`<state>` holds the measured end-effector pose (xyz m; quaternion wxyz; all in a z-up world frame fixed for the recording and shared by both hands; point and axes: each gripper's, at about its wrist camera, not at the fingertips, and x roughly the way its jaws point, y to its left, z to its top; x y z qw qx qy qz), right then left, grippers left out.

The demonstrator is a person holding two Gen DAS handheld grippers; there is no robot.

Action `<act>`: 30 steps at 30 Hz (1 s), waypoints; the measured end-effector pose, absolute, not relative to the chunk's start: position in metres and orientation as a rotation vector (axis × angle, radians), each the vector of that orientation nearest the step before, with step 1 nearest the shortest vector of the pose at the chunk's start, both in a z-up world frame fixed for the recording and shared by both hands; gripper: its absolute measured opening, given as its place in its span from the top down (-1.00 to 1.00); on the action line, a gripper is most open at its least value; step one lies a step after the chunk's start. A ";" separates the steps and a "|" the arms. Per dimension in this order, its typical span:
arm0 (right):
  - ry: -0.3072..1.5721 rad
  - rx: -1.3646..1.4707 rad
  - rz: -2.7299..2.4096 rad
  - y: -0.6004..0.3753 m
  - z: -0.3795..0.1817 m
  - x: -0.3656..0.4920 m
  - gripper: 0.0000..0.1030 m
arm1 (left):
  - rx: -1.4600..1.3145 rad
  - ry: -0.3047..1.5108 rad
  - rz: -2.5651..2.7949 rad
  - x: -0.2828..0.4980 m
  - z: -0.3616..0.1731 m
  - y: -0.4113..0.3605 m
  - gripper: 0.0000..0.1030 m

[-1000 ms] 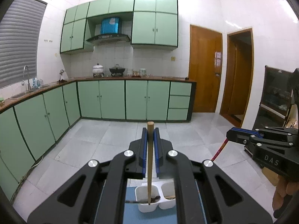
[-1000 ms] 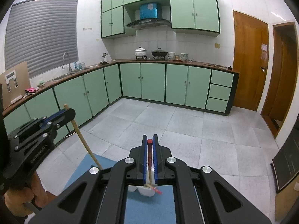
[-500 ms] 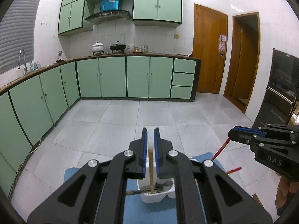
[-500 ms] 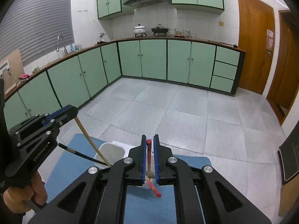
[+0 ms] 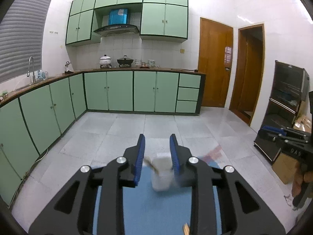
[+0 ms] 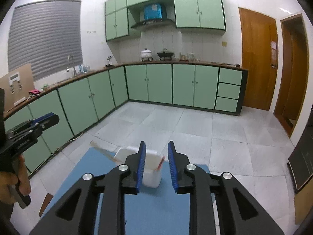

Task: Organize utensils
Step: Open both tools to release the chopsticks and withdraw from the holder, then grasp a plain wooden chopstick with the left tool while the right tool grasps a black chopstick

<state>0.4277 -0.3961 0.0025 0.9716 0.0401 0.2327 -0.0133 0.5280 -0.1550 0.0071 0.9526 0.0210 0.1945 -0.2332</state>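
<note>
Left wrist: left gripper [image 5: 157, 154] jaws opening, nothing gripped; white holder [image 5: 162, 173] on blue mat [image 5: 144, 205] just ahead between the fingers, wooden stick [image 5: 151, 165] leaning in it, blurred. Right wrist: right gripper [image 6: 156, 161] jaws opening, empty; red stick [image 6: 160, 163] in the white holder [image 6: 151, 173]

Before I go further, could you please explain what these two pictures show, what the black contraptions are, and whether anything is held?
Each picture comes from a fisheye camera mounted on a hand-held gripper, looking forward along its two blue-padded fingers. There is no robot: a person holds one gripper in each hand. The left gripper fills the left wrist view, the right gripper the right wrist view, and each also appears at the edge of the other's picture. Below them a white holder stands on a blue mat, with a wooden stick and a red stick leaning in it. Both grippers' jaws are opening and grip nothing. Behind is a kitchen with green cabinets.
</note>
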 end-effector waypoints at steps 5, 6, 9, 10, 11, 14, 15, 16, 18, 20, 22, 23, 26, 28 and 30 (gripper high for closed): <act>0.492 0.073 -0.031 -0.369 -0.064 0.340 0.48 | 0.076 0.396 -0.471 0.444 -0.047 -0.125 0.23; 0.509 0.075 -0.026 -0.363 -0.077 0.330 0.48 | 0.076 0.413 -0.471 0.430 -0.061 -0.120 0.22; 0.570 0.075 -0.003 -0.337 -0.128 0.289 0.47 | 0.041 0.475 -0.482 0.394 -0.098 -0.104 0.21; 0.585 0.075 -0.003 -0.328 -0.145 0.276 0.47 | 0.026 0.489 -0.474 0.379 -0.113 -0.098 0.20; 0.613 0.095 0.004 -0.318 -0.169 0.262 0.47 | 0.017 0.501 -0.474 0.368 -0.124 -0.093 0.17; 0.699 0.116 0.026 -0.292 -0.219 0.241 0.47 | -0.001 0.535 -0.457 0.340 -0.154 -0.081 0.17; 0.714 0.110 0.033 -0.284 -0.229 0.237 0.47 | -0.007 0.550 -0.453 0.334 -0.162 -0.077 0.17; 0.729 0.103 0.039 -0.275 -0.239 0.233 0.47 | -0.020 0.569 -0.449 0.327 -0.171 -0.074 0.17; 0.757 0.104 0.058 -0.260 -0.255 0.229 0.47 | -0.013 0.589 -0.450 0.316 -0.184 -0.070 0.17; 0.779 0.085 0.082 -0.247 -0.264 0.228 0.47 | -0.005 0.594 -0.448 0.307 -0.192 -0.066 0.16; 0.784 0.063 0.083 -0.243 -0.267 0.232 0.47 | -0.010 0.607 -0.450 0.307 -0.197 -0.064 0.14; 0.782 0.059 0.083 -0.241 -0.268 0.235 0.46 | -0.010 0.614 -0.451 0.306 -0.200 -0.063 0.14; 0.774 0.056 0.079 -0.243 -0.265 0.251 0.46 | -0.012 0.636 -0.451 0.307 -0.207 -0.064 0.14; 0.770 0.056 0.071 -0.246 -0.265 0.253 0.50 | -0.015 0.650 -0.456 0.306 -0.213 -0.067 0.14; 0.766 0.061 0.053 -0.252 -0.266 0.256 0.51 | -0.011 0.658 -0.460 0.307 -0.217 -0.068 0.14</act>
